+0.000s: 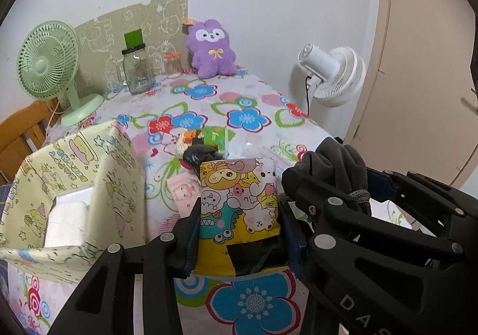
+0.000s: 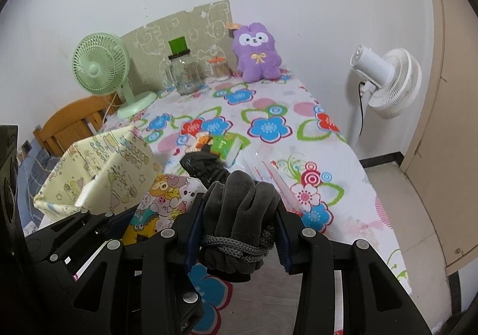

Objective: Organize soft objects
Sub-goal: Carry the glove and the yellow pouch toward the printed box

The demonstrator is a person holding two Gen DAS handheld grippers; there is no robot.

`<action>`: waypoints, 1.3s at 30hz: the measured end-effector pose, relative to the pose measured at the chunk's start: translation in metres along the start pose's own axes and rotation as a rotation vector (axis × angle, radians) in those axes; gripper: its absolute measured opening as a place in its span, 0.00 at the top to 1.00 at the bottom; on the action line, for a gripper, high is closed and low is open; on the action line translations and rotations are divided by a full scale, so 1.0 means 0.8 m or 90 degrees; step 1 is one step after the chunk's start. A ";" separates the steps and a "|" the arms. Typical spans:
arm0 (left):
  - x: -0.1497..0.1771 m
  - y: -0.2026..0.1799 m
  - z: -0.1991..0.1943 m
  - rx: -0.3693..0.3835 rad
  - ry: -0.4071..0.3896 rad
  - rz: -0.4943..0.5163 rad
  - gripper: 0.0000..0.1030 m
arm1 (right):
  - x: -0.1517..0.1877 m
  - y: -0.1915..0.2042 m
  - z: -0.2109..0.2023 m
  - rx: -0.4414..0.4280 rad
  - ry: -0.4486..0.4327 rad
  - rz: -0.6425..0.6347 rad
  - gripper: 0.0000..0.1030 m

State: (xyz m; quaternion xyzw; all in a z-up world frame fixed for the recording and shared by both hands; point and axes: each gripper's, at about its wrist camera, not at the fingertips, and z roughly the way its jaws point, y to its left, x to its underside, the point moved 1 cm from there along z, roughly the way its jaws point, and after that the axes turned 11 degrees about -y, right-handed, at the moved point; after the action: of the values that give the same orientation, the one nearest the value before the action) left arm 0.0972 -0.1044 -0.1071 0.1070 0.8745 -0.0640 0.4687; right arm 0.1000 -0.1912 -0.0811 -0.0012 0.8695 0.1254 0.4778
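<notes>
My left gripper (image 1: 239,209) is shut on a yellow cartoon-print soft pack (image 1: 239,197) and holds it above the floral table. My right gripper (image 2: 239,203) is shut on a bundle of dark grey gloves (image 2: 239,209) tied with a grey cord. The gloves also show in the left wrist view (image 1: 337,167), just right of the pack. A pale yellow fabric storage box (image 1: 74,185) stands open at the left; it also shows in the right wrist view (image 2: 98,167). A black glove (image 2: 203,164), a green tissue pack (image 2: 228,147) and a small orange item (image 2: 201,141) lie mid-table.
A purple plush toy (image 1: 210,48), a glass jar (image 1: 136,69), a cotton-swab pot (image 1: 172,66) and a green desk fan (image 1: 47,66) stand at the table's far end. A white floor fan (image 1: 334,75) stands right of the table. A wooden chair (image 1: 21,132) is at left.
</notes>
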 end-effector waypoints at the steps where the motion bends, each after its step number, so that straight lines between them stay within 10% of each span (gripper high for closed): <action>1: -0.003 0.000 -0.002 0.000 -0.003 -0.001 0.54 | -0.002 0.002 -0.002 0.001 -0.003 -0.001 0.57; 39: -0.062 0.041 -0.063 -0.054 -0.084 0.000 0.54 | -0.078 0.065 -0.041 0.001 -0.077 -0.052 0.57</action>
State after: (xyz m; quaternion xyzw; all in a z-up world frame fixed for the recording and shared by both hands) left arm 0.0915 -0.0684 -0.0383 0.0823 0.8437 -0.0336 0.5294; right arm 0.1003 -0.1554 -0.0011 -0.0283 0.8383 0.1048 0.5343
